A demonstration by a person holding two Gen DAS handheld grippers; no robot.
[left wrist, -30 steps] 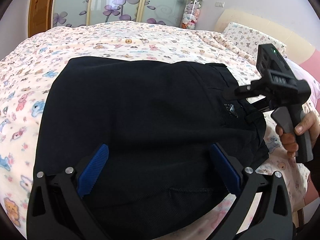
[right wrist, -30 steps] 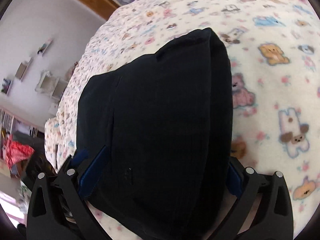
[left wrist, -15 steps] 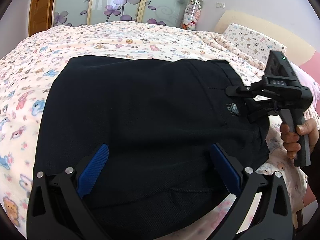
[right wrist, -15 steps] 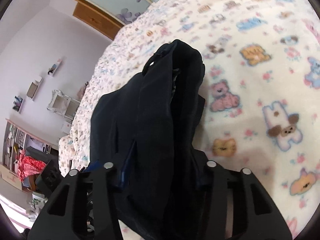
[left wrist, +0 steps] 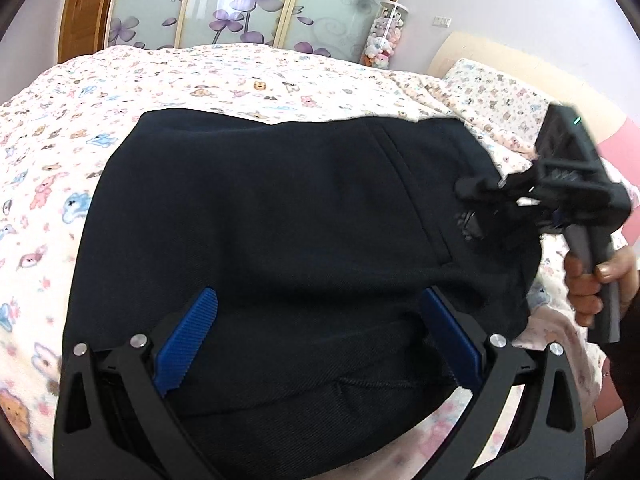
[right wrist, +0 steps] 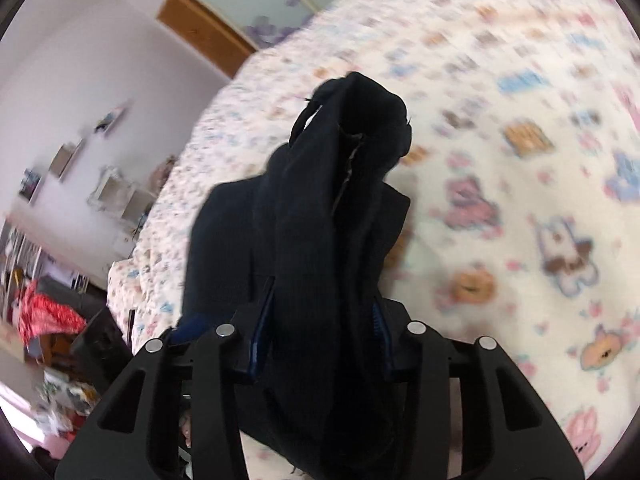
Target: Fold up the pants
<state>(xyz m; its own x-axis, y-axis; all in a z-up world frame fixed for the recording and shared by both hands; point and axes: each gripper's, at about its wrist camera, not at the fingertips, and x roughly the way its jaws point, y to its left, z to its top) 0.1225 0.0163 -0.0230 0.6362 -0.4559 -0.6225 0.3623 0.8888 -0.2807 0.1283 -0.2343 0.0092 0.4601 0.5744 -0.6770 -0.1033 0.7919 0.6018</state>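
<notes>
Black pants (left wrist: 280, 220) lie folded on the bed. My left gripper (left wrist: 316, 316) is open, its blue pads wide apart over the pants' near edge. In the left wrist view my right gripper (left wrist: 476, 216) pinches the pants' right end at the waistband. In the right wrist view the right gripper (right wrist: 320, 316) is shut on a bunched, raised fold of the pants (right wrist: 328, 208).
The bedspread (left wrist: 240, 76) has a cartoon animal print. A pillow (left wrist: 496, 92) and headboard lie at the right. A sliding wardrobe (left wrist: 248, 4) with purple flowers stands behind the bed. Shelves and red clutter (right wrist: 44, 312) show at the left in the right wrist view.
My right gripper closed on the pants' right end and has lifted it, bunching the cloth. My left gripper stayed open in place.
</notes>
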